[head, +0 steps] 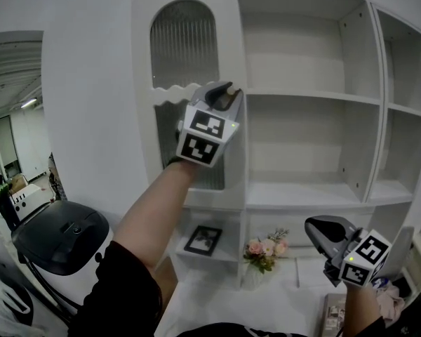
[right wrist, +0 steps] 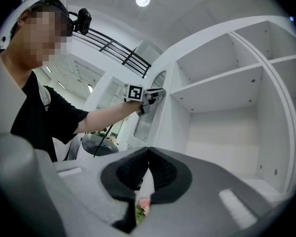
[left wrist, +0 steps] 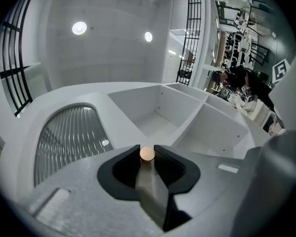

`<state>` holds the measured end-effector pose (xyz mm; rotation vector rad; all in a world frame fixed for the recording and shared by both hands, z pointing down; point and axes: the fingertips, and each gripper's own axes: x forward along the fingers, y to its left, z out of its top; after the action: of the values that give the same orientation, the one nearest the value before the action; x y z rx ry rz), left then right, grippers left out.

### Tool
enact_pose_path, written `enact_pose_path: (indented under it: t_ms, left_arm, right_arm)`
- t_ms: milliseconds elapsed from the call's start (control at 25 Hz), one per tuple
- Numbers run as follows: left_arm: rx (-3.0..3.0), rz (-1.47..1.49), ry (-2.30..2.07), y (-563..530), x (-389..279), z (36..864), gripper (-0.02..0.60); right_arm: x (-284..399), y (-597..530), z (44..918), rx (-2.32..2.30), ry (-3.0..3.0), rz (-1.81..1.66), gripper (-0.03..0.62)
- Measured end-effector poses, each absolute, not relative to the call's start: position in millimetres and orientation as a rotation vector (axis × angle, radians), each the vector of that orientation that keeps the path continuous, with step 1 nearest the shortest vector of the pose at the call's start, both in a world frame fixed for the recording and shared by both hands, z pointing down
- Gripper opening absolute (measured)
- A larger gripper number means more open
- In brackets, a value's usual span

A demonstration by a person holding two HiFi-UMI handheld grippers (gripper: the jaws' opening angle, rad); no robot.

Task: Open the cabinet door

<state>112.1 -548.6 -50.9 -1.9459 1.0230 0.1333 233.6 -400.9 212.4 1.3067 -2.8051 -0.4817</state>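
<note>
The left gripper (head: 228, 91) pinched the knob (left wrist: 147, 153) on the cabinet door (head: 186, 44); a slow, straight pull seemed best. The right gripper (head: 311, 225) was clenched, empty.

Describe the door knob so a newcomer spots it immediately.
Start at the white shelf unit; its left column holds a door with an arched ribbed-glass window. On that door's right edge sits the knob: small, round, pale orange, the only coloured spot there, pinched in the left claw.

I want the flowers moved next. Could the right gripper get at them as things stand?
Probably yes: the right gripper hovers empty, jaws shut, just beside the flowers, with nothing between them. It would have to open first.
</note>
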Motion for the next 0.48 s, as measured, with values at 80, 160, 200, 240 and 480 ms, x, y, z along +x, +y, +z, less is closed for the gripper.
enact_pose_path:
  t_ms: [80, 160, 200, 240, 480]
  left_arm:
    - [-1.952, 0.134, 1.023, -547.8, 109.6, -51.3, 0.087]
    - [-1.964, 0.140, 1.024, -545.9, 107.2, -51.5, 0.087]
    - [-1.974, 0.143, 1.021, -544.2, 107.0, -51.4, 0.087]
    - [-1.985, 0.147, 1.014, -542.2, 107.4, -51.5, 0.086]
    - [-2.025, 0.152, 0.971, -526.2, 101.2, -51.6, 0.086]
  right_arm:
    - [229.9, -402.0, 214.6, 1.297, -2.803, -0.469, -0.005]
    - [226.2, -401.4, 216.4, 1.283, -2.803, -0.459, -0.005]
    - [224.4, -399.8, 216.7, 1.278, -2.804, -0.457, -0.005]
    - [222.3, -397.7, 216.6, 1.273, -2.804, -0.459, -0.005]
    - [203.6, -391.1, 218.5, 1.236, -2.798, -0.473, -0.005]
